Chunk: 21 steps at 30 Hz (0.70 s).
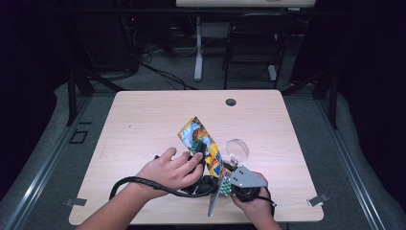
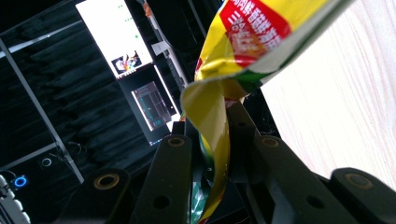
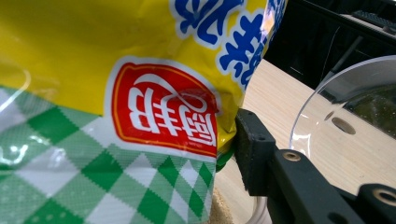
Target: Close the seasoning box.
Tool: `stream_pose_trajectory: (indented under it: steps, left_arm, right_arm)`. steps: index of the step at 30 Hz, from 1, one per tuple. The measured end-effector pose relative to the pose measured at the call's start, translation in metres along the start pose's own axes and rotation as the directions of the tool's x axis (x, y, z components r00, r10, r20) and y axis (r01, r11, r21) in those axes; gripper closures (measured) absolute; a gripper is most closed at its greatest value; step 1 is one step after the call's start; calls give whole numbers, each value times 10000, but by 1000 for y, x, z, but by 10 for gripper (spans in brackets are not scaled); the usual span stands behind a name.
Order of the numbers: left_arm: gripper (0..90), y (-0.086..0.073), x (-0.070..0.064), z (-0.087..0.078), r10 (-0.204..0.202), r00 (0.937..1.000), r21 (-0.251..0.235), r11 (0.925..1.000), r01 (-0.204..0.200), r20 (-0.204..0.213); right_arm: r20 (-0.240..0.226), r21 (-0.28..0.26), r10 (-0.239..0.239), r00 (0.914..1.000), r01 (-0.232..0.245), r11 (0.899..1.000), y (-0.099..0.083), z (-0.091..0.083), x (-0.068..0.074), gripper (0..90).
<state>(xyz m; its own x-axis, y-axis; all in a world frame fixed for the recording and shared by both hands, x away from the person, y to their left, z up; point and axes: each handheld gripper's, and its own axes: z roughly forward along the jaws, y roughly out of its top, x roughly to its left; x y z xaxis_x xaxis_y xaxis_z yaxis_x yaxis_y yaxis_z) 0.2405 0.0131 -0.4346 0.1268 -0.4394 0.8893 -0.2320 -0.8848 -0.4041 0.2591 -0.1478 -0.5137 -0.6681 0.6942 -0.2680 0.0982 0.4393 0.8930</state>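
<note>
Both grippers are meeting at the near edge of the wooden table point(image 1: 143, 115) in the high view: the left gripper point(image 1: 200, 152) is pinching the yellow snack bag point(image 1: 198, 136) near its middle, and the right gripper point(image 1: 225, 179) is reaching in at the bag's lower end, just beside a clear round dish point(image 1: 238, 149). The bag is slanting up and away from the person between the two tools.

Looking along the left gripper point(image 2: 212, 154), its jaws are pressed together on a crumpled fold of the bag point(image 2: 261, 32), which is rising above them.

Along the right gripper point(image 3: 233, 144), one black jaw is lying against the bag's point(image 3: 116, 93) edge, the other is hidden behind the foil, so I cannot tell whether it is clamping. The dish point(image 3: 355, 116) is sitting just to the side.
</note>
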Motion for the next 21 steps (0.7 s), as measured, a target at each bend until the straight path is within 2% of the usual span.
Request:
stream_pose_trajectory:
  steps: [5, 7, 9, 14, 16, 21]
  left_arm:
    - [823, 0, 1, -1, 123, 9999, 6, 9999, -123, 0]
    - [823, 0, 0, -1, -20, 10000, -143, 9999, 20, -6]
    - [823, 1, 1, -1, 147, 9999, 12, 9999, -147, 45]
    - [825, 2, 1, -1, 58, 10000, -102, 9999, -59, -15]
    - [825, 3, 2, -2, 170, 9999, -85, 9998, -170, -25]
    - [827, 4, 2, -1, 65, 9999, -157, 9999, -67, -89]
  right_arm:
    - [-17, 13, -14, 10000, 14, 10000, 0, -1, 1, 714]
    - [-50, 15, -31, 10000, 31, 10000, 0, -1, 1, 714]
    - [-54, 41, -58, 10000, 58, 10000, 0, -1, 2, 714]
    - [-171, 14, -32, 9998, 32, 10000, -1, 0, 2, 714]
    - [-156, 35, -53, 9999, 54, 10000, -1, 0, 2, 714]
    - [-101, 83, -101, 9999, 102, 9999, -1, 1, 3, 714]
